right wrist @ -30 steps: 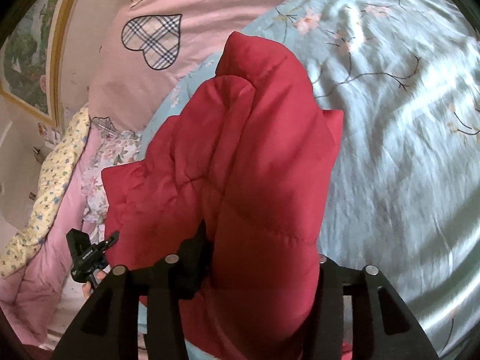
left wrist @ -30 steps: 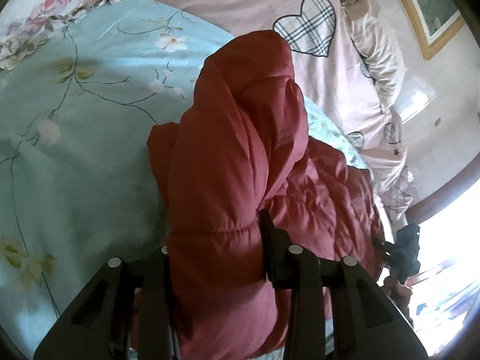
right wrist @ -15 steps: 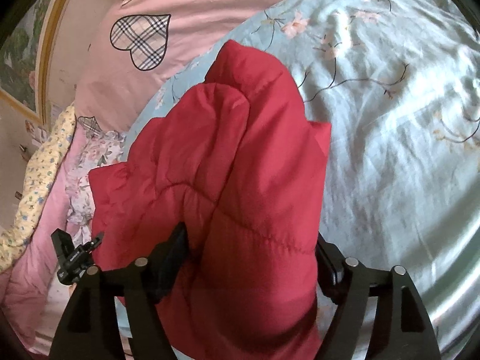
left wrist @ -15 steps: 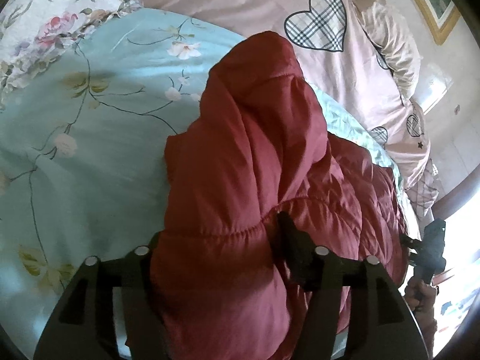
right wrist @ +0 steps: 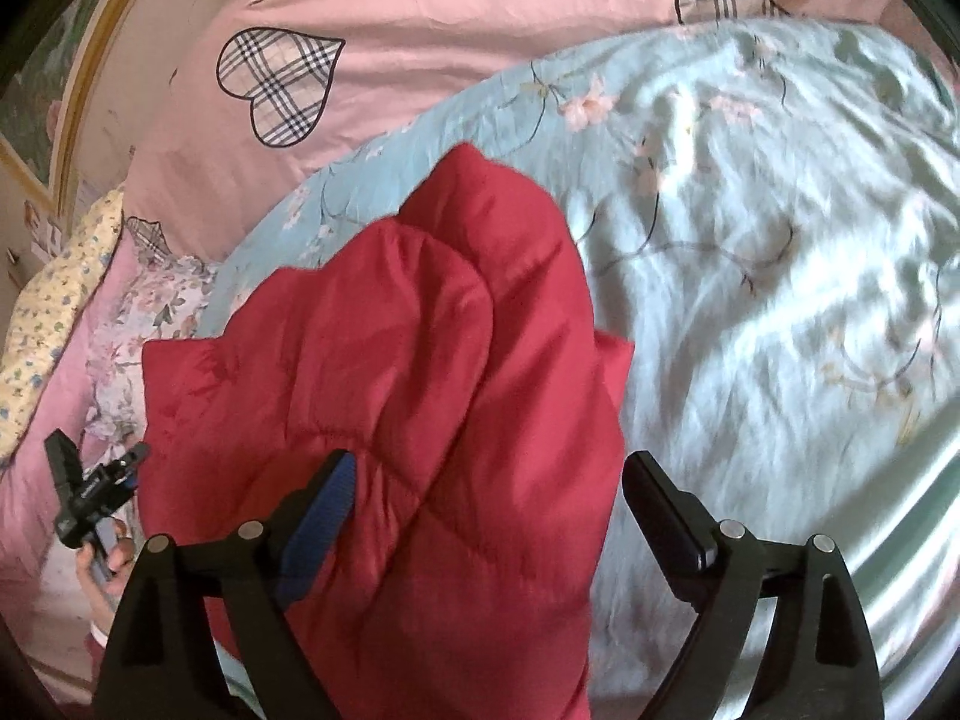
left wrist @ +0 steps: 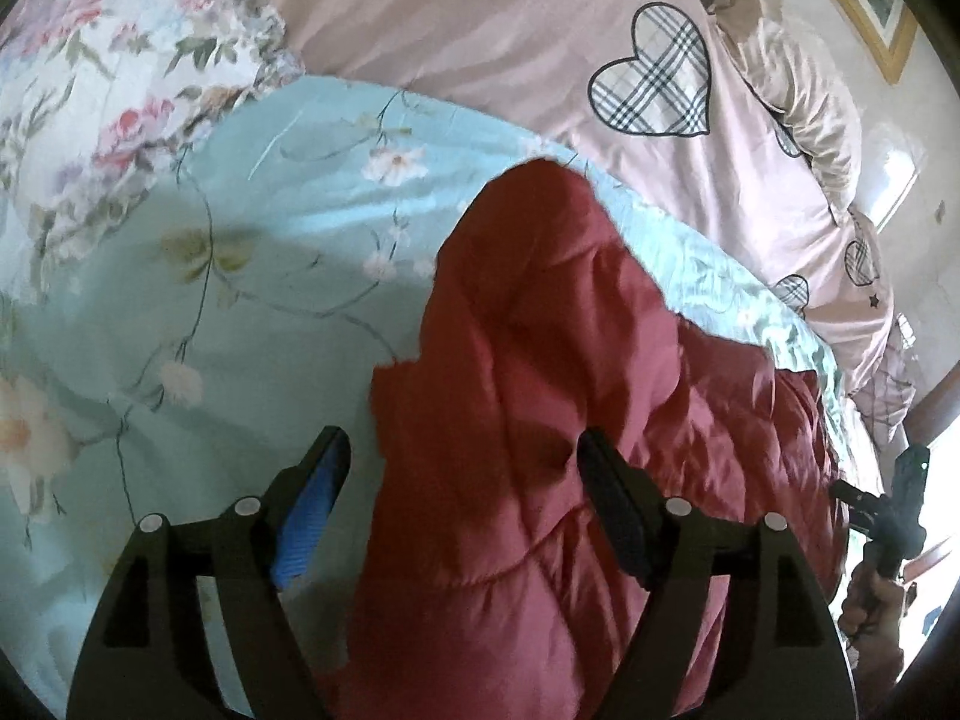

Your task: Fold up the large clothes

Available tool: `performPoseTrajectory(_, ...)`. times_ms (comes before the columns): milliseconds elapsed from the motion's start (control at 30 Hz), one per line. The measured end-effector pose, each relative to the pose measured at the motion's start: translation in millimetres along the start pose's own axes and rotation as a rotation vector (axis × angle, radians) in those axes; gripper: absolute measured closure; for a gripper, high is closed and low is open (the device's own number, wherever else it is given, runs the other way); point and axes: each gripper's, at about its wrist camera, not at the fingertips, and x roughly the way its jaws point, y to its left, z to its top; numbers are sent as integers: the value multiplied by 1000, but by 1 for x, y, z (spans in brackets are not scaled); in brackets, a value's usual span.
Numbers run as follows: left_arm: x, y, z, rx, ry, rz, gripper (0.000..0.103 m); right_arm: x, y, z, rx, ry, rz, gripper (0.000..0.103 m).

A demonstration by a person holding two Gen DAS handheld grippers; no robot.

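**A:** Your red puffer jacket (left wrist: 540,420) is lying bunched up on the light blue floral quilt (left wrist: 240,300), near its edge. Pink bedding with plaid hearts (left wrist: 654,84) sits just behind it, and a flowery pillow (left wrist: 120,90) lies off to one side.

**B:** And the tongs?

**A:** Both have just been spreading and are let go now. Your left gripper (left wrist: 459,456) has its blue pad clear of the fabric, and the jacket's fold bulges up between the fingers. Same with your right gripper (right wrist: 489,480): jacket between, nothing pinched. A gold picture frame (left wrist: 864,12) hangs on the wall behind the bed.
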Motion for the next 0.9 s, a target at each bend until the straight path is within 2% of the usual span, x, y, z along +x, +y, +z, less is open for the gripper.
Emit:
performPoseTrajectory(200, 8, -19, 21, 34, -13, 22, 25, 2, 1, 29, 5, -34, -17, 11)
performPoseTrajectory(433, 27, -40, 42, 91, -8, 55, 25, 21, 6, 71, -9, -30, -48, 11)
performPoseTrajectory(500, 37, -45, 46, 116, 8, 77, 31, 29, 5, 78, -10, -20, -45, 12)
performPoseTrajectory(533, 42, -47, 46, 128, 18, 84, 48, 34, 6, 81, -18, -11, -50, 21)
performPoseTrajectory(567, 46, -48, 46, 137, 31, 90, 67, 38, 8, 82, -29, -6, -62, 47)
performPoseTrajectory(633, 52, -47, 45, 151, 46, 96, 89, 42, 13, 81, -48, 5, -85, 72)
performPoseTrajectory(667, 52, -47, 45, 150, 46, 92, 91, 41, 17, 78, -62, -1, -86, 78)
performPoseTrajectory(733, 47, -48, 44, 153, 29, 86, 95, 33, 25, 74, -91, -42, -98, 84)
performPoseTrajectory(900, 26, -61, 56, 170, -43, 81, 96, 3, 46, 77, -142, -181, -145, 88)
